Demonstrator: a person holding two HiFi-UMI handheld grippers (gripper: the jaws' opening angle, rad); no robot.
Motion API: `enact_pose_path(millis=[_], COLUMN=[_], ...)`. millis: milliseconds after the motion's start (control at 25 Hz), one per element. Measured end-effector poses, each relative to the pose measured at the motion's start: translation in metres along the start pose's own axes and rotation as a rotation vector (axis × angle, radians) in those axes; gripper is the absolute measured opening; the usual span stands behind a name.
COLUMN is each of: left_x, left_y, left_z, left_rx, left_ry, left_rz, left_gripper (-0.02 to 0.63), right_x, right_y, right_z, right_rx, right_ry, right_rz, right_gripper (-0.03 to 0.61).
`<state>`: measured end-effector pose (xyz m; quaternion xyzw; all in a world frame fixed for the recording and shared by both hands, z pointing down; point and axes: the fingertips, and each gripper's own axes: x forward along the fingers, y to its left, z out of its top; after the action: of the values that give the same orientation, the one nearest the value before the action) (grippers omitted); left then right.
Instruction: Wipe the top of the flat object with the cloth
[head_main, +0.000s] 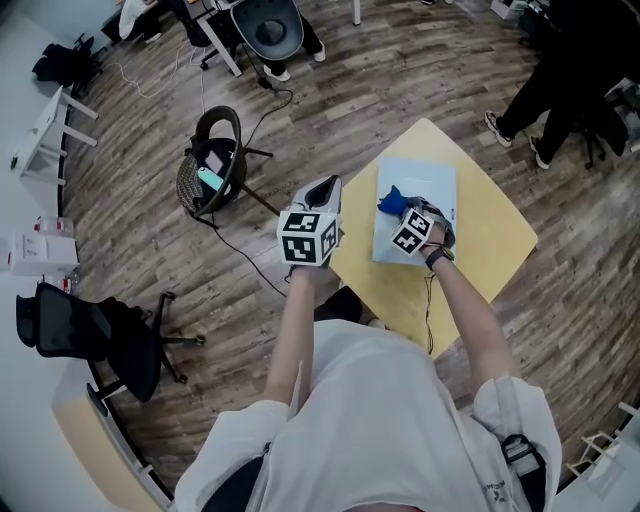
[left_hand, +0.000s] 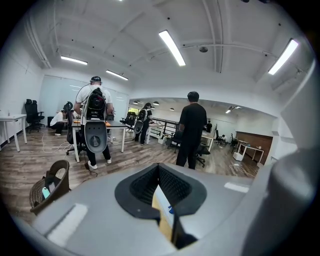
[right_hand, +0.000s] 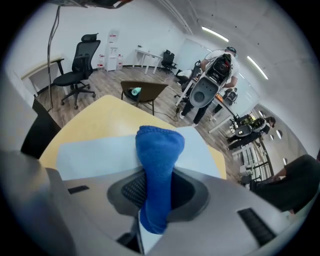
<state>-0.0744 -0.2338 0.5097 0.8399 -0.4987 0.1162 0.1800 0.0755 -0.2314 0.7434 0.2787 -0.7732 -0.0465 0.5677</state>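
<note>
A flat pale-blue object (head_main: 432, 187) lies on the yellow table (head_main: 495, 245); it also fills the middle of the right gripper view (right_hand: 95, 152). My right gripper (head_main: 405, 215) hovers over its near left part, shut on a blue cloth (right_hand: 157, 165) that sticks up and forward between the jaws; the same cloth (head_main: 391, 201) pokes out toward the flat object's left edge. My left gripper (head_main: 322, 192) is held up at the table's left edge, away from the flat object, its jaws shut with nothing in them (left_hand: 161, 197).
A wicker basket (head_main: 212, 170) with a cable stands on the wooden floor left of the table. A black office chair (head_main: 90, 335) is at the near left. People stand at the far right (head_main: 560, 90) and by desks (left_hand: 95, 120).
</note>
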Motion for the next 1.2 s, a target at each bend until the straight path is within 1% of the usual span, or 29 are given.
enact_pose_path(millis=[80, 240, 360, 480, 640, 720, 800, 840, 920, 1040, 1120, 1200], left_x=[0.002, 0.006, 0.011, 0.016, 0.017, 0.016, 0.013, 0.012, 0.008, 0.002, -0.003, -0.007], left_y=[-0.004, -0.009, -0.012, -0.016, -0.021, -0.02, -0.016, -0.013, -0.007, 0.0, 0.003, 0.005], left_z=[0.001, 0.002, 0.001, 0.003, 0.007, 0.009, 0.011, 0.012, 0.012, 0.013, 0.013, 0.013], left_rx=[0.003, 0.01, 0.009, 0.008, 0.012, 0.013, 0.011, 0.009, 0.004, 0.004, 0.007, 0.009], left_ry=[0.0, 0.001, 0.002, -0.001, -0.004, -0.009, -0.013, -0.014, -0.017, -0.027, -0.03, -0.029], left_rz=[-0.01, -0.029, -0.04, -0.05, -0.057, -0.052, -0.042, -0.036, -0.022, 0.0, 0.011, 0.017], left_gripper=[0.011, 0.011, 0.011, 0.011, 0.011, 0.011, 0.011, 0.011, 0.011, 0.011, 0.011, 0.011], right_x=[-0.005, -0.019, -0.027, -0.032, -0.032, -0.033, -0.036, -0.036, -0.035, -0.026, -0.018, -0.009], right_y=[-0.008, -0.025, -0.037, -0.043, -0.041, -0.042, -0.042, -0.04, -0.029, -0.003, 0.015, 0.029], right_z=[-0.028, -0.089, -0.122, -0.136, -0.138, -0.128, -0.099, -0.079, -0.035, 0.025, 0.054, 0.069], right_rx=[0.004, -0.037, 0.042, 0.103, 0.131, 0.172, 0.206, 0.201, 0.157, 0.077, 0.028, -0.027], right_ry=[0.042, 0.151, 0.19, 0.203, 0.232, 0.22, 0.15, 0.109, 0.028, -0.063, -0.09, -0.082], right_rz=[-0.029, -0.107, -0.13, -0.134, -0.131, -0.114, -0.096, -0.089, -0.063, 0.011, 0.055, 0.078], right_gripper=[0.078, 0.077, 0.077, 0.077, 0.071, 0.071, 0.071, 0.071, 0.071, 0.072, 0.072, 0.074])
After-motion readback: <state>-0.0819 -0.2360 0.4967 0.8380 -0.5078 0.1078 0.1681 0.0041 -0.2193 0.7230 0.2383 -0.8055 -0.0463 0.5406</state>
